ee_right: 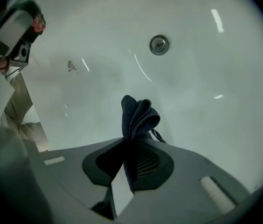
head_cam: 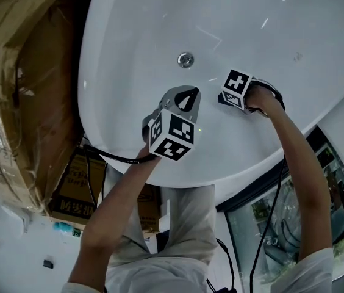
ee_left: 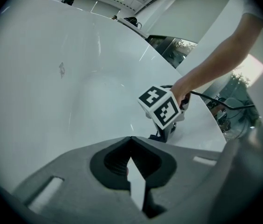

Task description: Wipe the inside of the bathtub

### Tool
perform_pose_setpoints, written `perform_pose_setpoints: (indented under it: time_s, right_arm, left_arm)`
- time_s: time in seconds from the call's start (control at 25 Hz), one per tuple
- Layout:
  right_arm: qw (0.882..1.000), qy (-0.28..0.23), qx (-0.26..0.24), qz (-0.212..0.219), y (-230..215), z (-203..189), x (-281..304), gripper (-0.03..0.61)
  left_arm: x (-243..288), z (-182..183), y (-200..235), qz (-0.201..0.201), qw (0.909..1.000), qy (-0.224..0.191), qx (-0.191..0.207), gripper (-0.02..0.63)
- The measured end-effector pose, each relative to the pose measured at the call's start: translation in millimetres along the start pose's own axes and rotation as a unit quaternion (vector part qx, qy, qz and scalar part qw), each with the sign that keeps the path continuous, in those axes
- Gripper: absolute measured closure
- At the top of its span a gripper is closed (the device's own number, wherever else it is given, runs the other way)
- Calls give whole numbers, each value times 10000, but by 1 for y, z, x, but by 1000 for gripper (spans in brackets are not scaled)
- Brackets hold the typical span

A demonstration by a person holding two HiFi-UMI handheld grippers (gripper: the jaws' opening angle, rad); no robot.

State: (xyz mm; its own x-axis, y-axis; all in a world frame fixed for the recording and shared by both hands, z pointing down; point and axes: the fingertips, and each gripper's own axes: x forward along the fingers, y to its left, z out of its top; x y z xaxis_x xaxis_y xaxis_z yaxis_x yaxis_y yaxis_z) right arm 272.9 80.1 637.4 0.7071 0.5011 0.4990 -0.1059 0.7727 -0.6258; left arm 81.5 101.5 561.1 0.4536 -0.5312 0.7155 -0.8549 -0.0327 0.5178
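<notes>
The white bathtub [head_cam: 269, 23] fills the head view, its round metal drain [head_cam: 185, 59] near the middle. My right gripper [head_cam: 227, 100] is low inside the tub, right of the drain, shut on a dark blue cloth [ee_right: 139, 117] that bunches up beyond the jaws. In the right gripper view the drain [ee_right: 159, 45] lies ahead of the cloth. My left gripper [head_cam: 186, 96] hovers over the tub's near wall, shut with nothing between its jaws [ee_left: 130, 139]. The right gripper's marker cube [ee_left: 162, 107] shows ahead of it, to the right.
A large cardboard-wrapped bundle [head_cam: 13, 102] stands left of the tub, a cardboard box [head_cam: 77, 188] below it. Black cables trail from both grippers. A glass panel [head_cam: 282, 224] sits beyond the tub's right rim. A small dark mark [ee_right: 71, 66] is on the tub wall.
</notes>
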Motion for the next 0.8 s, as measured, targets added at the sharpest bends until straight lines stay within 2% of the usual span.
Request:
perform_pose_setpoints:
  time_s: [0.52, 0.8]
  right_arm:
    - [9920, -439, 748, -922, -100, -48, -96, 526]
    - [9801, -223, 963, -1722, -160, -87, -152, 528]
  left_arm:
    - [9, 27, -16, -46, 9999, -131, 79, 615]
    - [19, 45, -19, -52, 9996, -231, 131, 615]
